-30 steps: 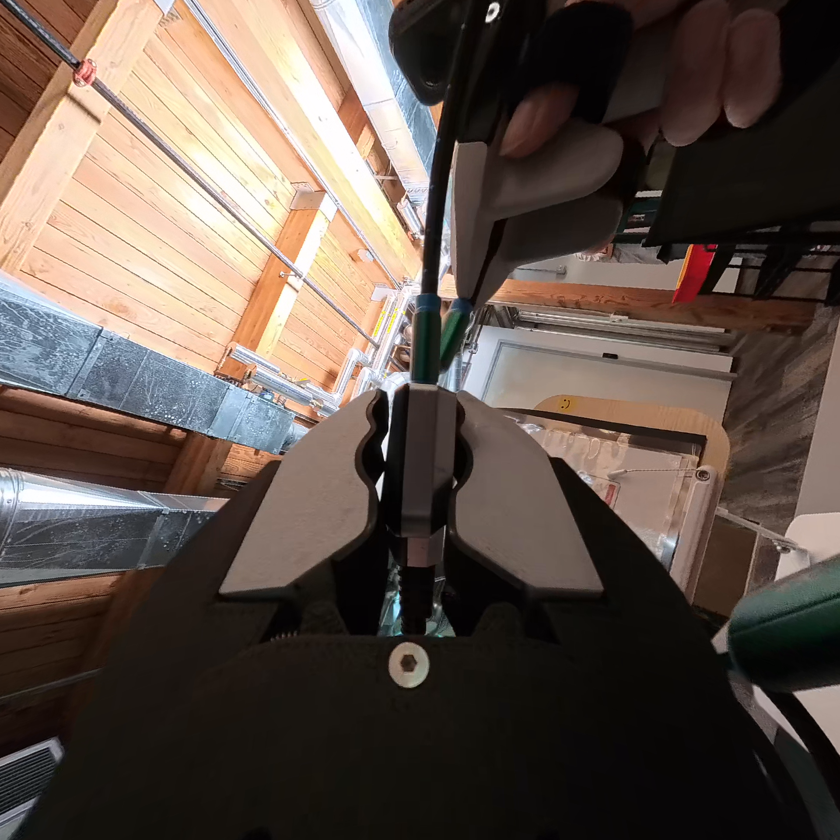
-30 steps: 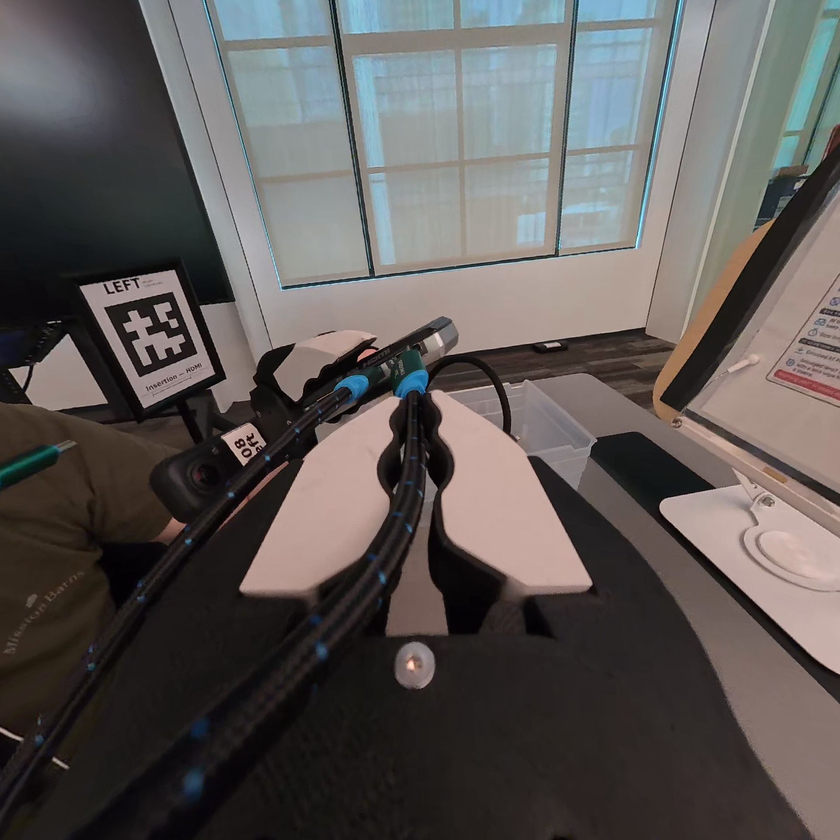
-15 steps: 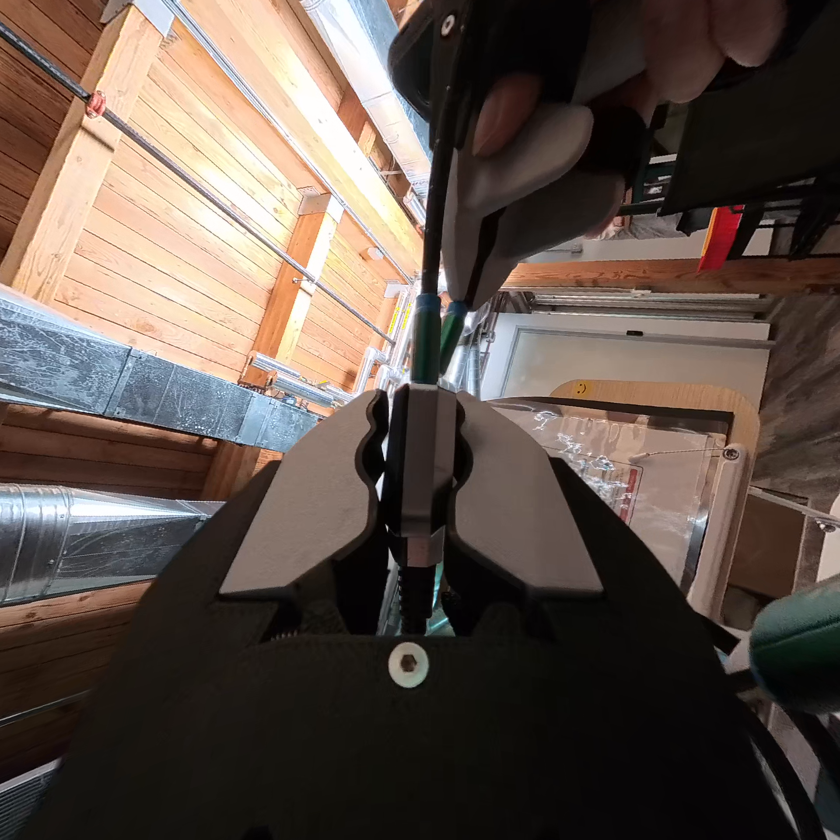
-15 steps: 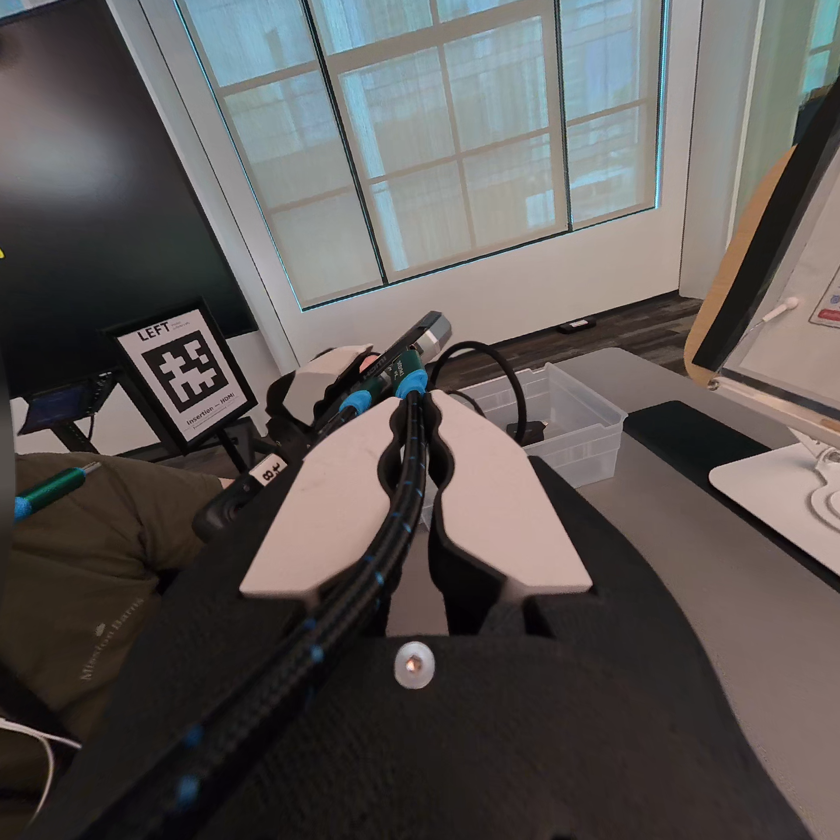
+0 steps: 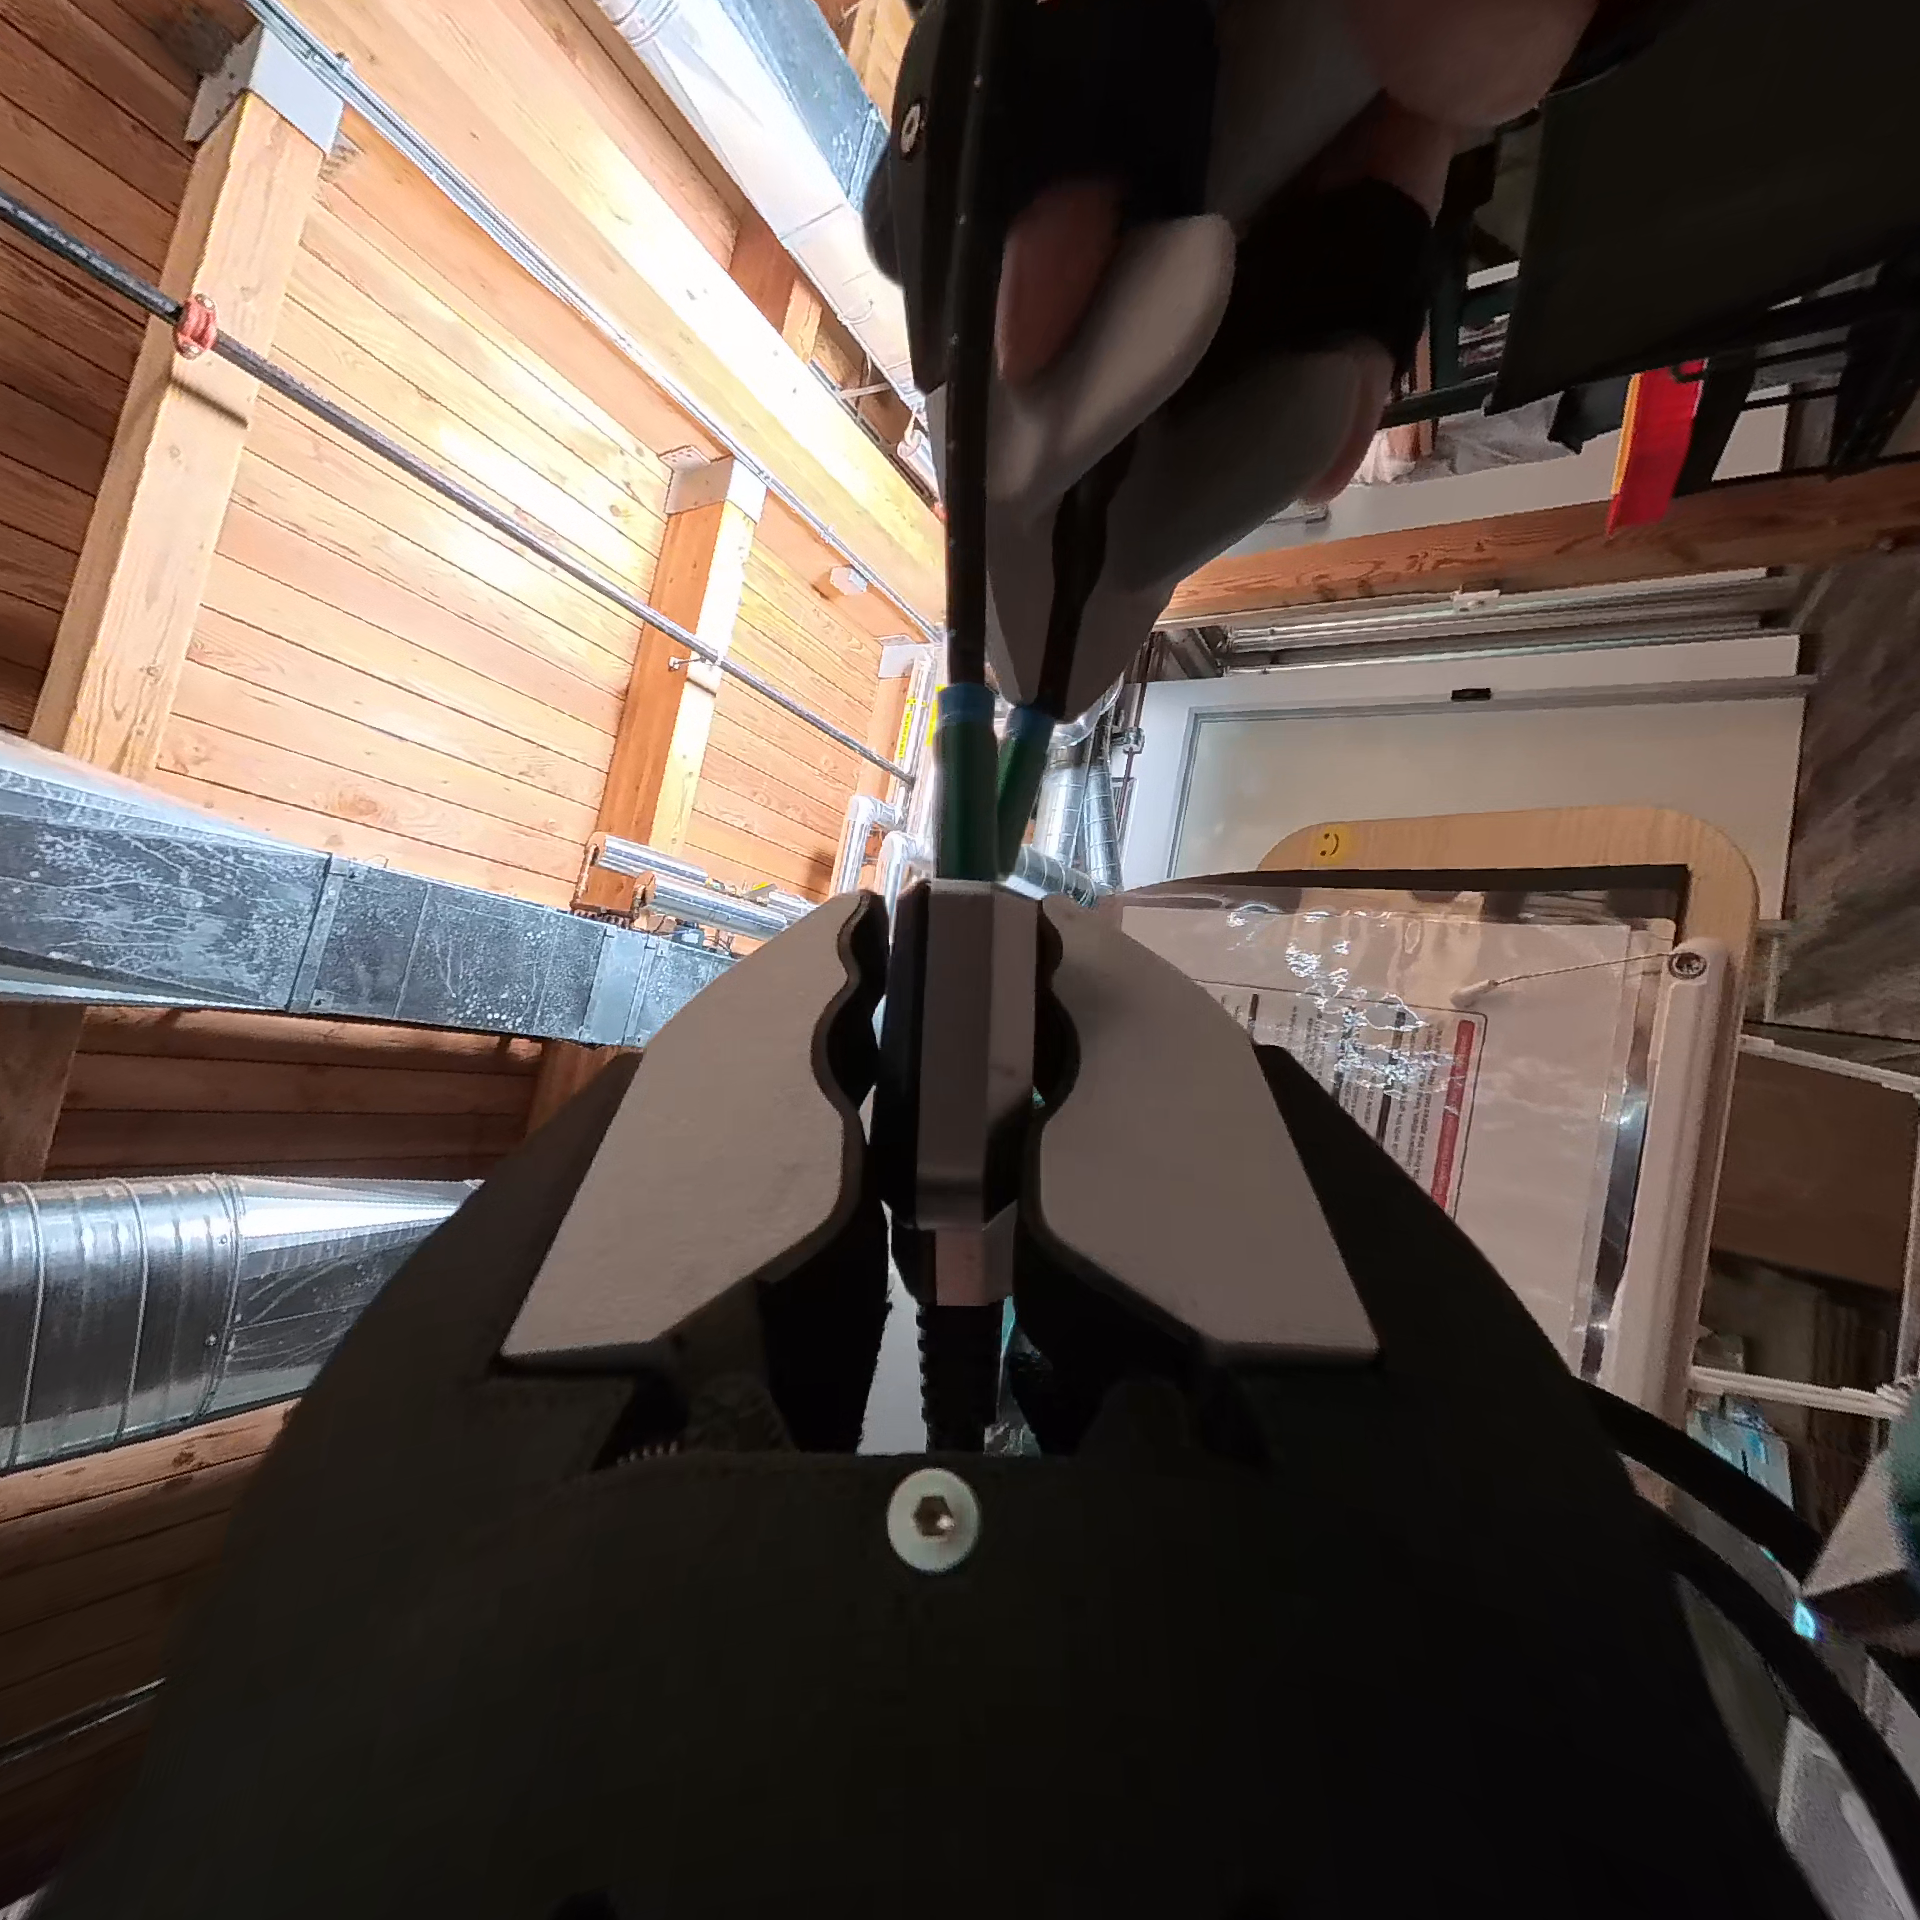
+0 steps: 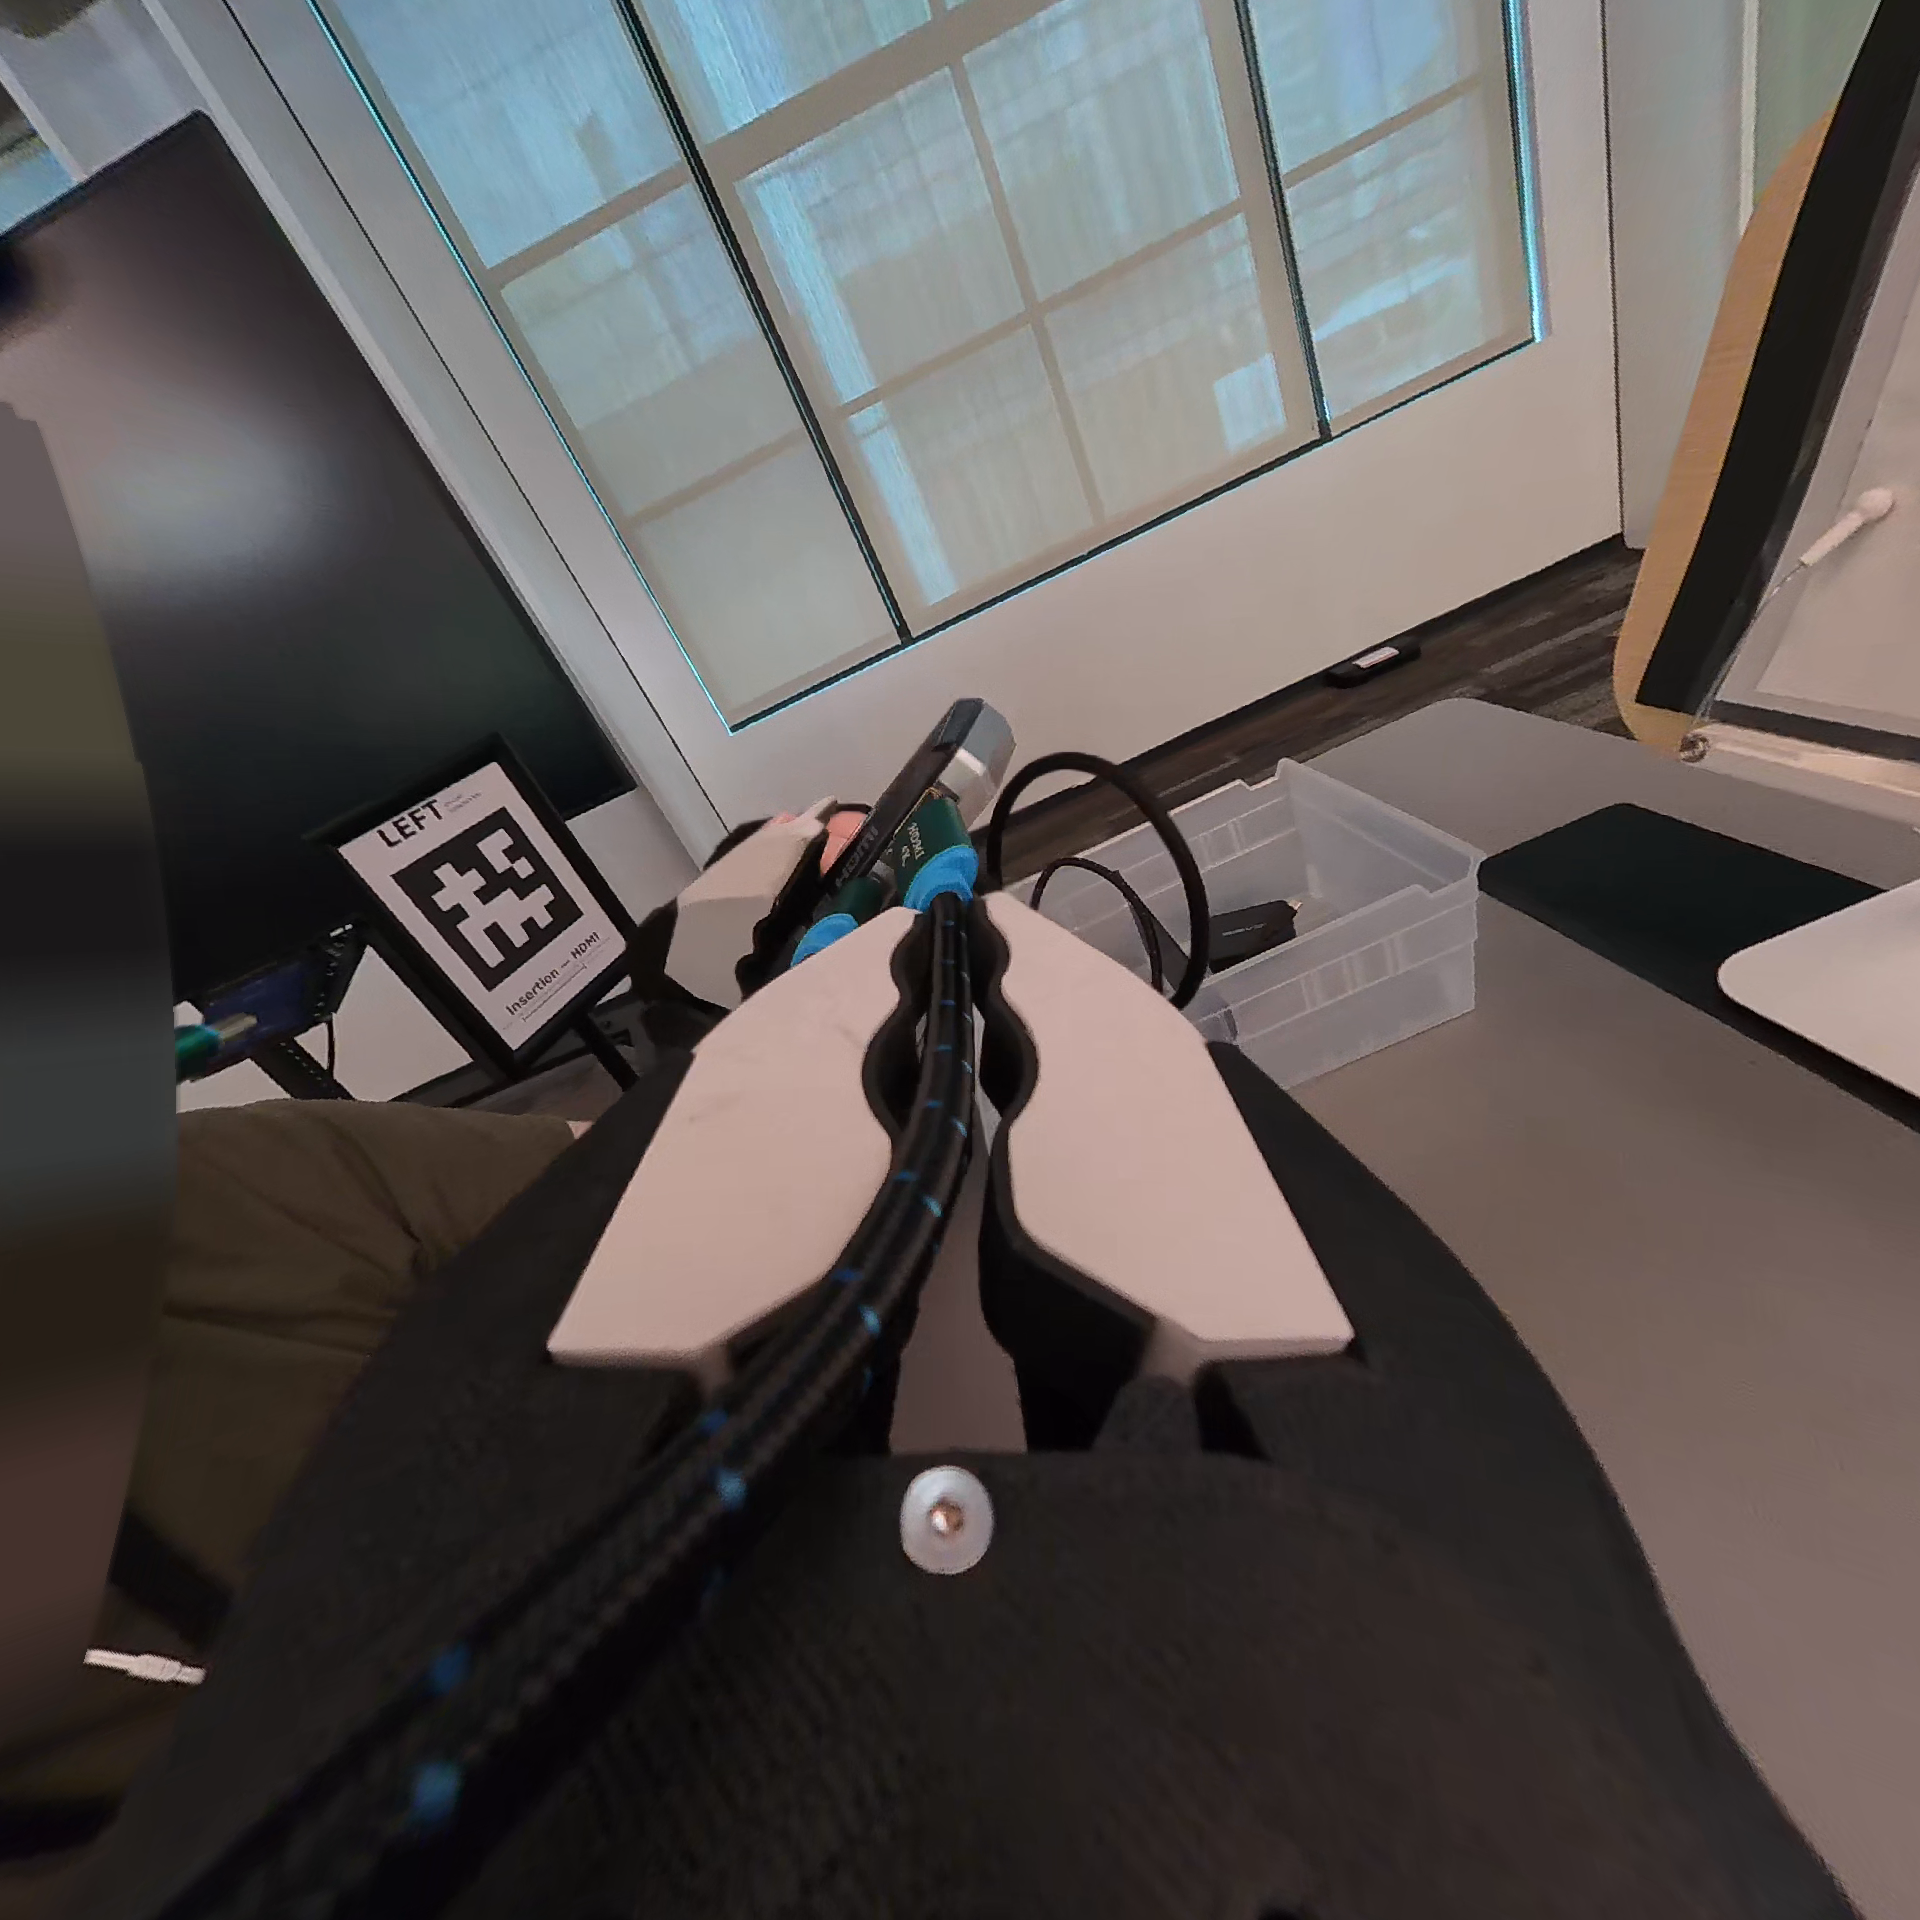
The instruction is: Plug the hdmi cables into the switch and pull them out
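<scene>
My left gripper (image 5: 961, 914) is shut on the grey and black HDMI switch (image 5: 966, 1060), held edge-on and pointing up at the ceiling. Two green HDMI plugs (image 5: 971, 790) with blue collars sit in its far end. My right gripper (image 6: 951, 904) is shut on a black braided cable (image 6: 940, 1049) just behind one plug (image 6: 930, 868); a second braided cable runs beside it. In the right wrist view the switch (image 6: 951, 758) sticks up from the left gripper (image 6: 774, 873). In the left wrist view the right gripper (image 5: 1070, 665) comes down from above.
A clear plastic bin (image 6: 1340, 935) with a black cable and adapter stands on the grey table (image 6: 1558, 1247). A framed marker sign (image 6: 488, 914) and dark monitor (image 6: 260, 623) are at the left. A loose green plug (image 6: 203, 1039) hangs at far left. A person's olive-clad body (image 6: 312, 1247) is close.
Both grippers have shifted and tilted together, so the backgrounds slid. The right gripper stays shut on the cable behind the plug and the left stays shut on the switch.
</scene>
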`<state>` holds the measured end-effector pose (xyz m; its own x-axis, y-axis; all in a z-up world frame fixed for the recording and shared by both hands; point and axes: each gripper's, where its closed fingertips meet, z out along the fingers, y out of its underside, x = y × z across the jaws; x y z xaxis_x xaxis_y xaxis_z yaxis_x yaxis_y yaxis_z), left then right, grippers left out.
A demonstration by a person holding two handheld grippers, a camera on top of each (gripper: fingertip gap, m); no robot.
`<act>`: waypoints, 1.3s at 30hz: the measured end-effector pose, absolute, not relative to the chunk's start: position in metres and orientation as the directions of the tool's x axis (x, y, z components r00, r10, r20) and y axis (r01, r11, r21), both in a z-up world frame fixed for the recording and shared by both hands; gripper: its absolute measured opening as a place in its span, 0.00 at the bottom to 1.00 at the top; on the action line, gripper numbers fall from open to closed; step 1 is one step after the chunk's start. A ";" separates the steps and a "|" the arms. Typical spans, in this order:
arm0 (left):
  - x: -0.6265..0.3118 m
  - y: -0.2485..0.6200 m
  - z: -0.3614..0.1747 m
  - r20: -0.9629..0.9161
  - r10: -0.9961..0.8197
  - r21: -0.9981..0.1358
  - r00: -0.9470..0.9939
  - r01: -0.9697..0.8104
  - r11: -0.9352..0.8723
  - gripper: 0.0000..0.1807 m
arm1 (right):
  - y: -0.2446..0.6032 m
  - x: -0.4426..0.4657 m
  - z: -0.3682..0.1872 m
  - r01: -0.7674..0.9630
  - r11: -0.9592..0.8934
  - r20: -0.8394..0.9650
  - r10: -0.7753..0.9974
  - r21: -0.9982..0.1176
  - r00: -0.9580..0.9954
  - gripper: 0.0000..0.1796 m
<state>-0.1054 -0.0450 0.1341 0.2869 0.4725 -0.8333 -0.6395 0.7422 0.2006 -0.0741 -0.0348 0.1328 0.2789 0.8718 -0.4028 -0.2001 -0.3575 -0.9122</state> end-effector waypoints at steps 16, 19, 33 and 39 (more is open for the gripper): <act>-0.099 -0.050 0.123 -0.920 0.258 0.070 0.296 -0.521 0.851 0.14 | -0.043 -0.070 0.122 0.062 0.068 0.085 0.937 -0.996 0.339 0.05; -0.097 -0.056 0.123 -0.927 0.226 0.051 0.300 -0.494 0.868 0.13 | -0.049 -0.068 0.122 0.116 0.221 0.248 0.909 -0.968 0.336 0.04; -0.087 -0.071 0.112 -0.954 0.182 0.054 0.237 -0.462 0.885 0.13 | -0.060 -0.062 0.117 0.225 0.066 0.143 0.928 -0.972 0.343 0.04; -0.086 -0.071 0.111 -0.956 0.160 0.029 0.246 -0.462 0.886 0.13 | -0.058 -0.063 0.116 0.206 0.026 0.097 0.935 -0.978 0.342 0.04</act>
